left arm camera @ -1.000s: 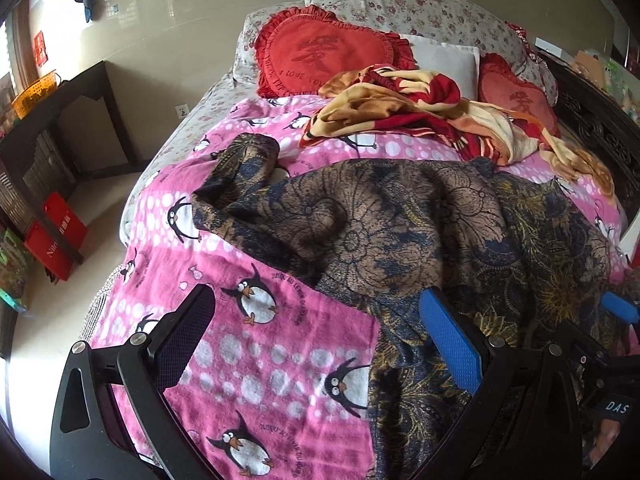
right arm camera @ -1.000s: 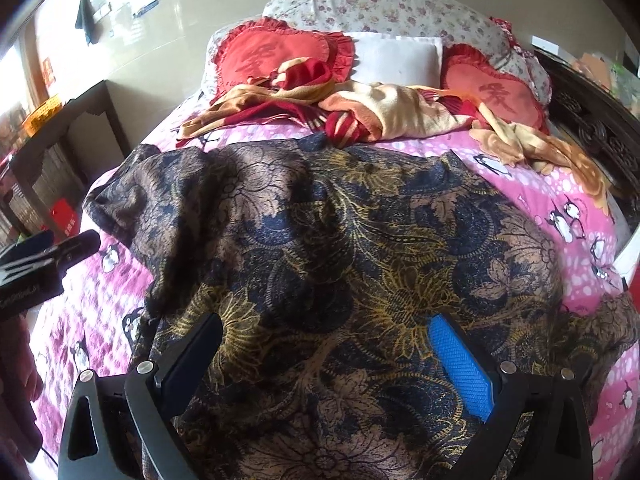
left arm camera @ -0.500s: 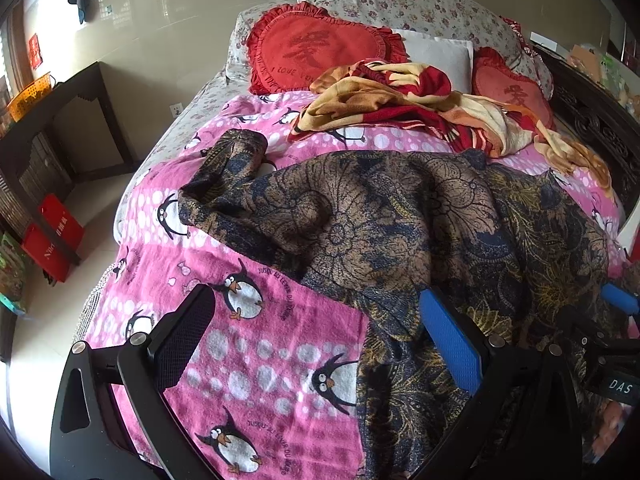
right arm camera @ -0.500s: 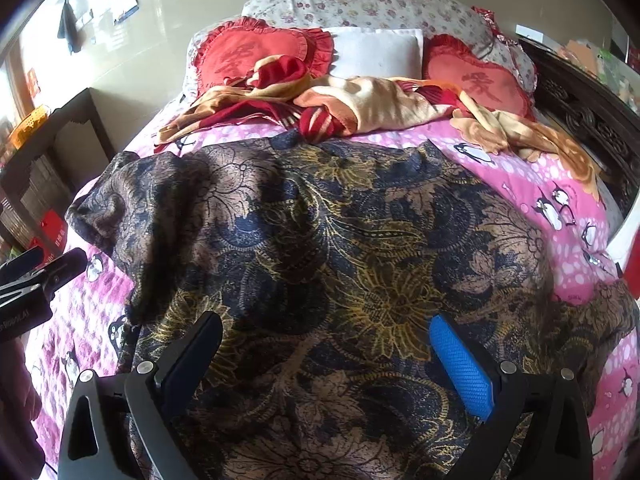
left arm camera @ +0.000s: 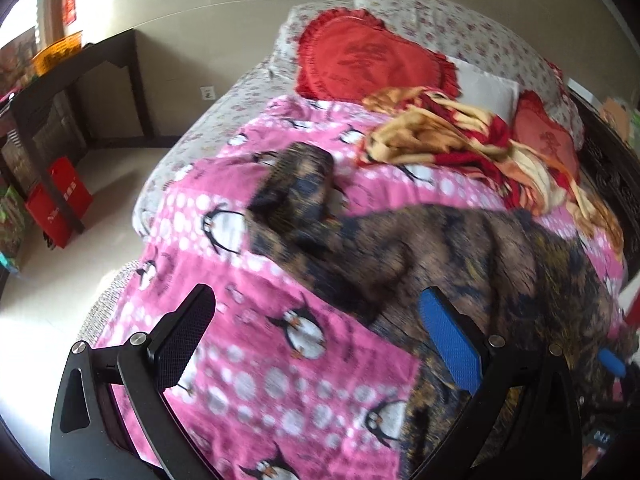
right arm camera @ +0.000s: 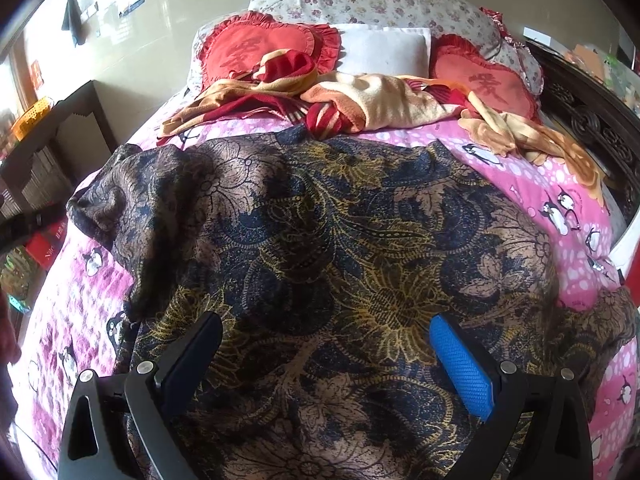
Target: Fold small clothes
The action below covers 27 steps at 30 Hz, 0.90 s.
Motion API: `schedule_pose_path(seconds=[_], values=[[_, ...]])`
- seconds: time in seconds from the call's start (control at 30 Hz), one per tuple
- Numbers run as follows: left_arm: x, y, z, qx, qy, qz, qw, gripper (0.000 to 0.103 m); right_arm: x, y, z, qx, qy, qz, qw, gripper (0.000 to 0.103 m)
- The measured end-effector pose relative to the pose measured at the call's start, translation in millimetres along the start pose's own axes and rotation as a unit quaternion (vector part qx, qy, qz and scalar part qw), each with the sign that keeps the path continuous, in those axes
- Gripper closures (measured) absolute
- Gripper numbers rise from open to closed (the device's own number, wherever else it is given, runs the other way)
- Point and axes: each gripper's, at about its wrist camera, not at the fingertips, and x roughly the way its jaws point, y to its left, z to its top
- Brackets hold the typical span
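A dark blue and gold floral garment (right arm camera: 340, 248) lies spread on a pink penguin blanket (left arm camera: 260, 360) on the bed. In the left wrist view the garment (left arm camera: 440, 256) fills the right side, with a sleeve (left arm camera: 296, 184) sticking out to the far left. My left gripper (left arm camera: 316, 328) is open and empty above the blanket, at the garment's left edge. My right gripper (right arm camera: 326, 350) is open and empty above the garment's near middle. Its blue tip (left arm camera: 610, 362) shows at the right of the left wrist view.
A red and yellow blanket (right arm camera: 340, 96) lies crumpled behind the garment. Red heart cushions (right arm camera: 260, 48) and floral pillows (right arm camera: 380, 0) sit at the bed's head. A dark carved bed frame (right arm camera: 600, 128) runs along the right. A dark desk (left arm camera: 72, 76) and red bags (left arm camera: 56, 208) stand at the left.
The left wrist view has swung left and blurred, showing more floor and the bed's left edge. The right gripper has edged forward over the garment. Both grippers stay open.
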Motion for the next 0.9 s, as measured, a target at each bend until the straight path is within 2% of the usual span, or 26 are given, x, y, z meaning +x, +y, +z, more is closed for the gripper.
schedule_pose_path(seconds=[0.27,0.4,0.5,0.57,0.6,0.63,0.7,0.73,0.8,0.9], values=[[45,51,53,-0.045,-0.004,0.036,0.9983,0.001,5,8,-2,-0.012,0.006,0.010,1.000,0.000],[85,63,72,-0.061,0.018,0.021,0.9978,0.002,9,9,-4,-0.011,0.013,0.018,1.000,0.000],[110,66,76,-0.080,0.051,-0.010,0.9954,0.009,12,12,-6,-0.016,0.020,0.021,0.999,0.000],[124,66,73,-0.098,0.076,-0.034,0.9917,0.033,13,13,-7,-0.019,0.022,0.021,0.999,0.000],[132,67,71,-0.105,0.091,-0.041,0.9894,0.038,14,13,-7,-0.020,0.023,0.021,0.999,0.000],[134,67,69,-0.109,0.090,-0.037,0.9893,0.044,15,14,-7,-0.021,0.024,0.020,0.999,0.000],[126,68,69,-0.104,0.077,-0.023,0.9914,0.077,15,16,-7,-0.021,0.027,0.019,0.999,0.000],[122,71,72,-0.102,0.078,-0.019,0.9916,0.101,15,16,-7,-0.021,0.027,0.020,0.999,0.000],[106,88,79,-0.123,0.065,-0.032,0.9898,0.101,14,19,-8,-0.023,0.026,0.024,0.999,0.000],[72,119,92,-0.139,0.012,-0.008,0.9901,0.102,11,23,-9,-0.028,0.024,0.026,0.999,0.000]])
